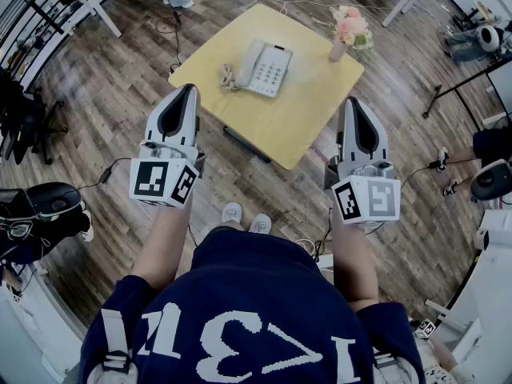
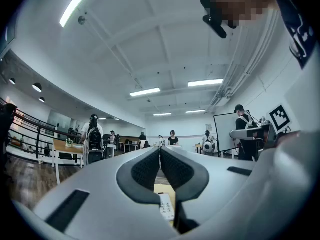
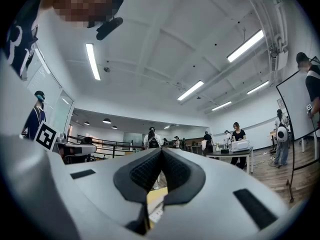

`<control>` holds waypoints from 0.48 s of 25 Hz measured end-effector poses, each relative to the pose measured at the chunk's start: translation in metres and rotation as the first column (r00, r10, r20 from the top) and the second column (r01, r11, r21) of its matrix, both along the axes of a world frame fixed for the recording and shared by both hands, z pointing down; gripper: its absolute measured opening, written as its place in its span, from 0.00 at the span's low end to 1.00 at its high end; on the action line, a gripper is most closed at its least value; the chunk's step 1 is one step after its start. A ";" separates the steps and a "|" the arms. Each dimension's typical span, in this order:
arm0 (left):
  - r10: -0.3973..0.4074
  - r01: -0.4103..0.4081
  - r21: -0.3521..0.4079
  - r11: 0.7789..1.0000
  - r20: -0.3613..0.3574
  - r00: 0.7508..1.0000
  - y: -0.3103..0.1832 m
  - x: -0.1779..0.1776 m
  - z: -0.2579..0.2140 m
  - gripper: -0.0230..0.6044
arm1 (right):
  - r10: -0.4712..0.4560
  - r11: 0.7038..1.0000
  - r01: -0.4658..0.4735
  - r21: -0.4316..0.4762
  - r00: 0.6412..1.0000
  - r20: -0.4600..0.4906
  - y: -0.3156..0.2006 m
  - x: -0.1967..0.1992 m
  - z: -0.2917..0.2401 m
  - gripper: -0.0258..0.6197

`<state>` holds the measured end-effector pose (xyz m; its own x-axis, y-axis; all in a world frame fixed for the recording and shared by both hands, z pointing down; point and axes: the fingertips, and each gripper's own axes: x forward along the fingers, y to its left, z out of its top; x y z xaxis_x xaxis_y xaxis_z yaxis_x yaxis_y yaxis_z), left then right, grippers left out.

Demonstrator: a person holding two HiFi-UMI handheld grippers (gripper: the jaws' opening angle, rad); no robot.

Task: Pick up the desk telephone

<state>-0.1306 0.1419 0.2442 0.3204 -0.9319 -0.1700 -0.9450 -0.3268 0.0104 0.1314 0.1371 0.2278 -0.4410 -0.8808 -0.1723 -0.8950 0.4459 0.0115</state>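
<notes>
Head view. The desk telephone (image 1: 266,67) is shown lying flat on the yellow table (image 1: 308,122), handset in its cradle and coiled cord (image 1: 228,77) bunched at its 9 o'clock side. A vase of pink flowers (image 1: 349,32) stands at 2 o'clock from the telephone. The left gripper (image 1: 190,89) is held at 7 o'clock from the telephone and the right gripper (image 1: 352,102) at 4 o'clock, both well apart from it and clear of the table.

Left gripper view. The jaws are seen pressed together with nothing between them. The telephone's keypad (image 2: 166,207) is glimpsed below them, at 6 o'clock.

Right gripper view. The jaws are likewise closed and empty, with a strip of table visible beneath them.
</notes>
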 end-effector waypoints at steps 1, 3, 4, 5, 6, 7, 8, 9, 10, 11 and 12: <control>-0.002 0.002 0.000 1.000 -0.002 1.000 0.000 0.000 -0.001 0.07 | -0.003 1.000 0.003 0.000 1.000 -0.001 0.001 0.000 -0.001 0.08; -0.004 0.004 0.001 1.000 -0.004 1.000 0.001 -0.001 -0.003 0.07 | -0.013 1.000 0.013 0.001 1.000 0.001 0.004 0.000 -0.003 0.08; -0.005 0.005 0.004 1.000 -0.004 1.000 0.002 -0.001 -0.004 0.07 | -0.020 1.000 0.020 0.004 1.000 0.005 0.005 0.000 -0.004 0.08; -0.006 0.006 0.007 1.000 -0.004 1.000 0.003 0.000 -0.006 0.07 | -0.025 1.000 0.025 0.009 1.000 0.010 0.006 0.001 -0.007 0.08; -0.007 0.007 0.011 1.000 -0.005 1.000 0.004 0.000 -0.008 0.07 | -0.027 1.000 0.027 0.015 0.999 0.016 0.007 0.002 -0.009 0.08; -0.010 0.010 0.013 1.000 -0.006 1.000 0.006 0.001 -0.008 0.07 | -0.028 0.999 0.027 0.020 0.999 0.025 0.008 0.004 -0.010 0.08; -0.013 0.013 0.015 1.000 -0.005 1.000 0.008 0.003 -0.009 0.07 | -0.026 0.999 0.025 0.023 0.999 0.036 0.008 0.007 -0.012 0.08; -0.015 0.015 0.016 1.000 -0.004 1.000 0.009 0.004 -0.008 0.07 | -0.024 0.999 0.023 0.027 0.999 0.044 0.009 0.009 -0.012 0.08; -0.017 0.017 0.017 1.000 -0.005 1.000 0.010 0.004 -0.008 0.07 | -0.022 0.999 0.021 0.032 0.999 0.047 0.010 0.010 -0.012 0.08; -0.017 0.017 0.018 1.000 -0.006 1.000 0.011 0.005 -0.008 0.07 | -0.022 0.999 0.020 0.036 0.999 0.047 0.009 0.010 -0.013 0.08; -0.017 0.017 0.019 1.000 -0.007 1.000 0.010 0.004 -0.009 0.07 | -0.023 0.999 0.021 0.038 0.999 0.048 0.007 0.009 -0.013 0.08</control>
<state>-0.1266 0.1519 0.2357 0.3035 -0.9337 -0.1898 -0.9503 -0.3112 0.0113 0.1407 0.1446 0.2145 -0.4503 -0.8637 -0.2263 -0.8851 0.4653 -0.0148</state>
